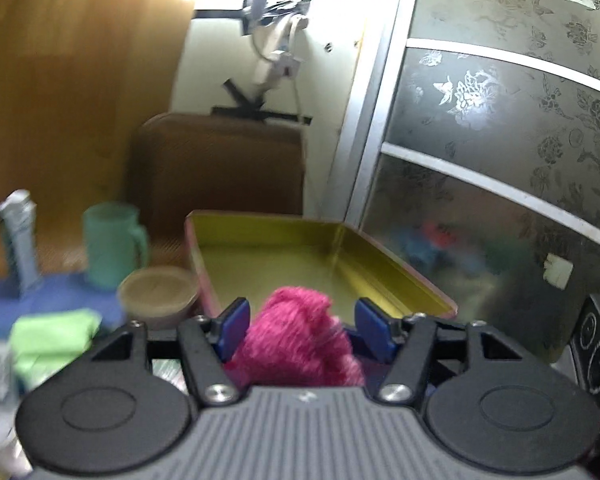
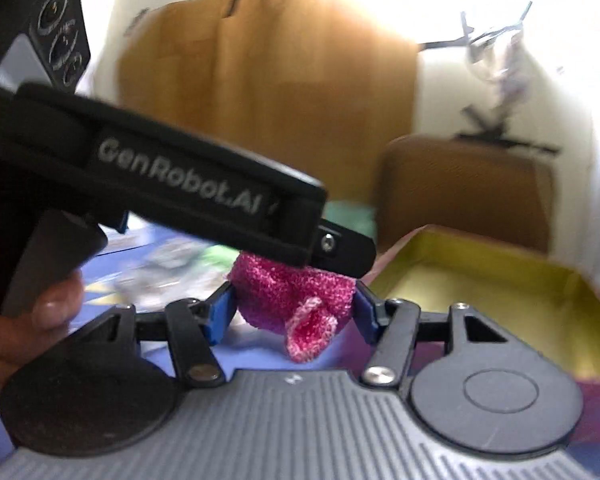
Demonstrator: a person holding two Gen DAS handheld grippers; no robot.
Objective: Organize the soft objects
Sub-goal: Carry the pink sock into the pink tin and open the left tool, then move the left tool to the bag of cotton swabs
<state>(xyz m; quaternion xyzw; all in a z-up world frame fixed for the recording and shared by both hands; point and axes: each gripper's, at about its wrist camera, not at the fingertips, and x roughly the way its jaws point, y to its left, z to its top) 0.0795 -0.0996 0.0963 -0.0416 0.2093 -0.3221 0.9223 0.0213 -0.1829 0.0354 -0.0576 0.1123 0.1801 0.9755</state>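
A pink knitted soft object [image 1: 296, 336] sits between the blue pads of my left gripper [image 1: 300, 322], whose jaws stand apart on either side of it. In the right wrist view the same pink object [image 2: 296, 300] lies between my right gripper's [image 2: 294, 306] blue pads, which touch its sides. The left gripper's black body [image 2: 172, 184] crosses above it and hides its top. An open tin tray with a gold inside [image 1: 300, 256] stands just beyond; it also shows at the right in the right wrist view [image 2: 500, 280].
A green mug [image 1: 112, 244], a brown lidded tub [image 1: 158, 296], a folded green cloth [image 1: 52, 340] and a grey tube [image 1: 20, 240] stand left on a blue cloth. A patterned glass door [image 1: 500, 140] is at right. A brown board [image 1: 220, 168] leans behind.
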